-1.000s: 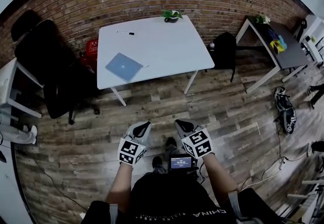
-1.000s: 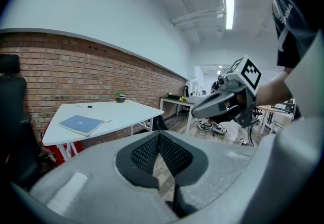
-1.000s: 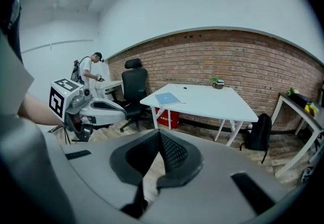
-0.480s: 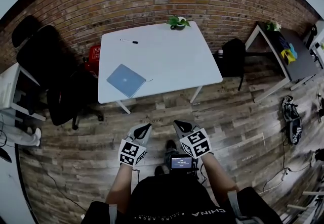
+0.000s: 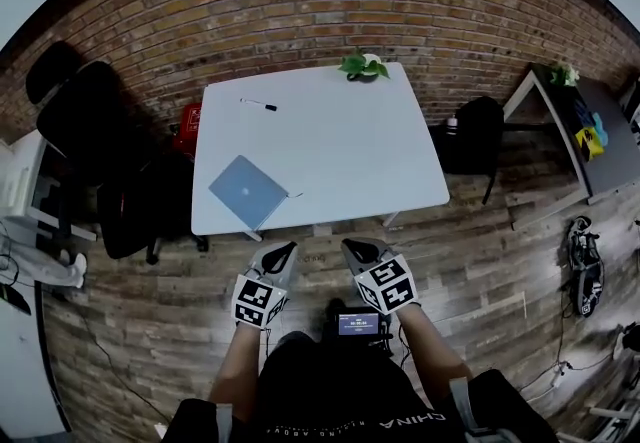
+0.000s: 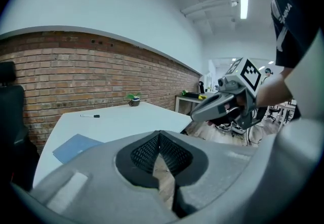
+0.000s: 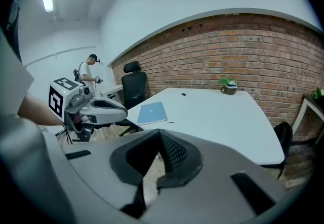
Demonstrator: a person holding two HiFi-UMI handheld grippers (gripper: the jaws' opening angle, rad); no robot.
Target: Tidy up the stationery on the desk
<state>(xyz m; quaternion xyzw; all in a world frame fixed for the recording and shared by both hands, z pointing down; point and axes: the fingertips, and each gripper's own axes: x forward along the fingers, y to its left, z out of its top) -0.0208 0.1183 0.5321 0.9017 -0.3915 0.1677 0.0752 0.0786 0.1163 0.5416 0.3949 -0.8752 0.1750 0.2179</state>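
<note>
A: Anything hidden or hard to make out?

B: Quite some. Thin white stick (image 5: 259,105) with a dark end, near the far left corner of the white desk (image 5: 340,146): pen or marker, too small to tell. Small screen (image 5: 358,323) at the person's waist: lit, but not readable. Grey side table (image 5: 565,121) at the right: cut off by the round border of the head view. Black office chair (image 5: 95,121) left of the desk: half lost in shadow.

A: And the tongs?

B: The left gripper (image 5: 284,250): clenched, nothing between the jaws, only wooden floor (image 5: 480,231) seen through the little gap under the tips. The right gripper (image 5: 353,249): clenched too, also empty. Both side by side, low in the head view, in front of the near desk edge, not touching it.

A: Where to find the stationery?

B: On the desk. Blue notebook (image 5: 247,191) lying flat near the front left corner, turned a little. The stick far behind it, well apart. Also a small potted plant (image 5: 364,66) at the far edge, by the brick wall (image 5: 300,1).

A: Different from a second ago?

B: Yes. Desk now larger and lower in the head view, near edge just ahead of the gripper tips; before, a wide strip of floor between. Side table pushed further to the right border. Same pose of the grippers, jaws shut as before. Notebook, stick and plant at the same places on the desk.
</note>
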